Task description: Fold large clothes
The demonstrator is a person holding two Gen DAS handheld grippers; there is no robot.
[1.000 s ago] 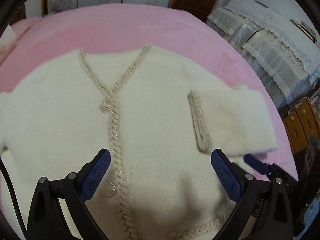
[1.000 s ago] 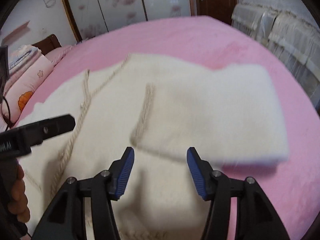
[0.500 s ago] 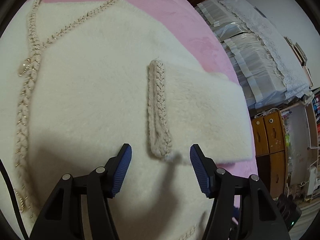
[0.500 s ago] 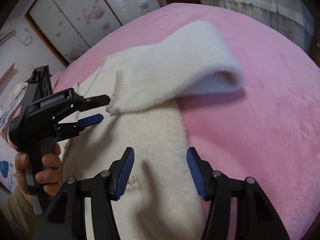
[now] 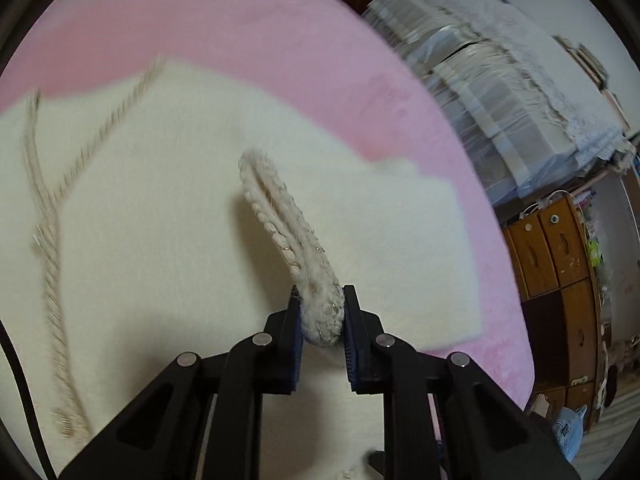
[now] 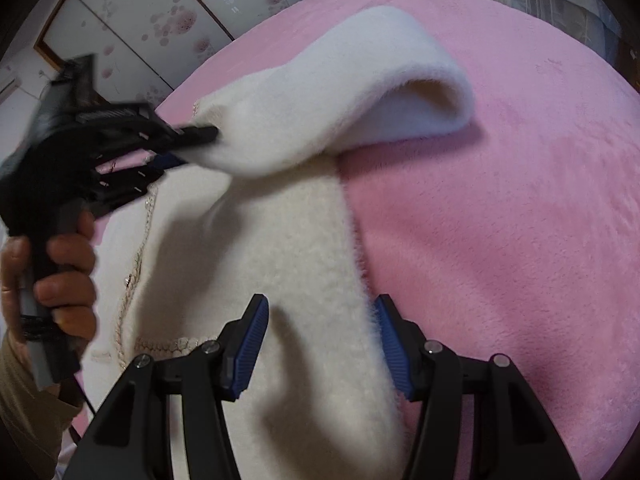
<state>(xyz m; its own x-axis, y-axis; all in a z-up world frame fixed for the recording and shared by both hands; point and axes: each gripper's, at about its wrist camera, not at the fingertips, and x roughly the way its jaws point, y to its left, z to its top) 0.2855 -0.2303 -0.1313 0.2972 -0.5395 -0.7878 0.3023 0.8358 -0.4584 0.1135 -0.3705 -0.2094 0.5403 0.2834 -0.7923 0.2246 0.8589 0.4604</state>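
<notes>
So on my left side, the left tool (image 5: pixel 322 312) is clamped tight on the braided cuff (image 5: pixel 296 240) of the cream cardigan (image 5: pixel 160 220), which is spread out on the pink bed (image 5: pixel 260 28). From the right camera I can see that sleeve (image 6: pixel 340 108) lifted up and arching over the cardigan body. Over on the right, the right tool (image 6: pixel 320 340) is spread wide, holding nothing, just above the cardigan's side edge near the hem.

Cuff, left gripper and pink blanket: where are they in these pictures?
cuff (image 5: pixel 280 224), left wrist view, on its braided edge.
left gripper (image 5: pixel 322 320), left wrist view, between its fingertips.
pink blanket (image 6: pixel 500 220), right wrist view, bare part.
</notes>
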